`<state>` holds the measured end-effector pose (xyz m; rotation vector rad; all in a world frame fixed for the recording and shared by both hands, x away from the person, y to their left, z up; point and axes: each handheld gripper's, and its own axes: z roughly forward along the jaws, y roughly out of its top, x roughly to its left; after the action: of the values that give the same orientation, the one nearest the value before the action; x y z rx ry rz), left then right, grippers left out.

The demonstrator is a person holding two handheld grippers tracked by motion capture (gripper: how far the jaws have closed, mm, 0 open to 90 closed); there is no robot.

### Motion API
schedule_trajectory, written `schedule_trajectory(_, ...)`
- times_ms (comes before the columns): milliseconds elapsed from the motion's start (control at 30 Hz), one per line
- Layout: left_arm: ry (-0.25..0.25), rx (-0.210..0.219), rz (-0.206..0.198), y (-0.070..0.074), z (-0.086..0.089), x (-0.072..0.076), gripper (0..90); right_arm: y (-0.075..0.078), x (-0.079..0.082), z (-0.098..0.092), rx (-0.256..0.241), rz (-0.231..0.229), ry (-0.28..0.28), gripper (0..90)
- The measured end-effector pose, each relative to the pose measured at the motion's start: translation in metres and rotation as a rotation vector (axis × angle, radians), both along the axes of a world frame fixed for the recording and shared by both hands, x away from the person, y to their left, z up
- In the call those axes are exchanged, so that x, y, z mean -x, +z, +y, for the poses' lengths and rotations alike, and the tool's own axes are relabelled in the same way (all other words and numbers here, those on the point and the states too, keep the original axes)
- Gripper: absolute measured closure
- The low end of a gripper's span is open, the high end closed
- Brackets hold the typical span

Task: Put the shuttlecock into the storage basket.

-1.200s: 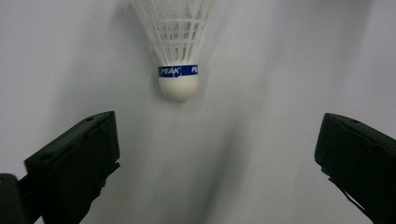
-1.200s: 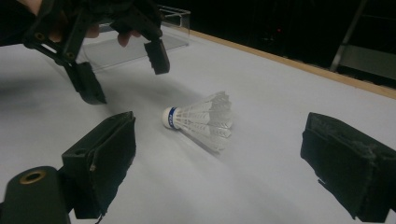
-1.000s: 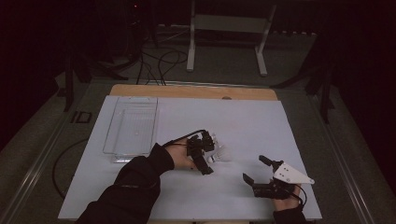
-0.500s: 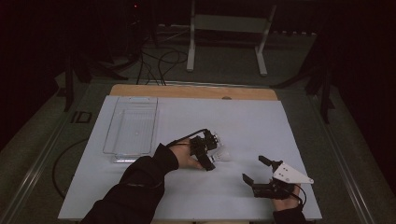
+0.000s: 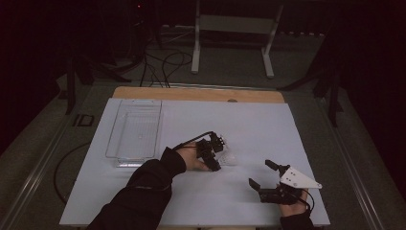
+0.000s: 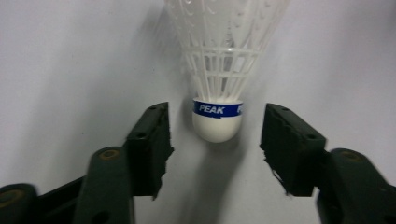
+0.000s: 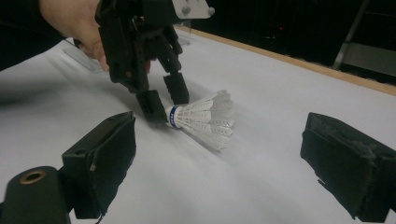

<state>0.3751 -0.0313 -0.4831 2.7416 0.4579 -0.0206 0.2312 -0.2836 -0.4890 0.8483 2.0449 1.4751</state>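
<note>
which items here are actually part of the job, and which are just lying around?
In play:
- white plastic shuttlecock with blue band, lying on its side
- left gripper, jaws open around its cork
- clear plastic tray, a likely drop spot

Idle:
- right gripper, open, apart
- white table mat

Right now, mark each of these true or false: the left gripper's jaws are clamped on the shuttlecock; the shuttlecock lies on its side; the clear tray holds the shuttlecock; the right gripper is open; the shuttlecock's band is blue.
1. The left gripper is clamped on the shuttlecock. False: its jaws stand open either side of the cork, with gaps showing.
2. The shuttlecock lies on its side on the white table. True.
3. The clear tray holds the shuttlecock. False: the shuttlecock lies on the table, apart from the tray.
4. The right gripper is open. True; it holds nothing.
5. The shuttlecock's band is blue. True.
</note>
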Motion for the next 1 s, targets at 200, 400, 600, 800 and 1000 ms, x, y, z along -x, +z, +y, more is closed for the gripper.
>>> schedule_trajectory(200, -0.004, 0.005, -0.001, -0.0032, -0.002, -0.0015, 52.8, -0.0001, -0.0001, -0.0002, -0.003, 0.001, -0.001, 10.4)
schedule_trajectory(400, -0.022, -0.028, -0.004, -0.0074, -0.0046, -0.0016, 57.2, 0.0, -0.0001, -0.0002, -0.003, 0.001, -0.002, 10.4)
schedule_trajectory(600, -0.015, -0.047, -0.006, -0.0072, -0.0088, -0.0018, 59.2, -0.0002, -0.0005, 0.0, -0.002, 0.001, 0.001, 10.4)
schedule_trajectory(800, -0.02, -0.052, -0.001, -0.0068, -0.0093, -0.0046, 64.6, -0.0005, -0.0008, 0.0002, 0.002, 0.0, 0.002, 10.4)
schedule_trajectory(1000, -0.028, -0.058, 0.001, -0.0046, -0.0086, -0.0037, 65.5, -0.0004, -0.0007, -0.0003, 0.004, 0.0, -0.002, 10.4)
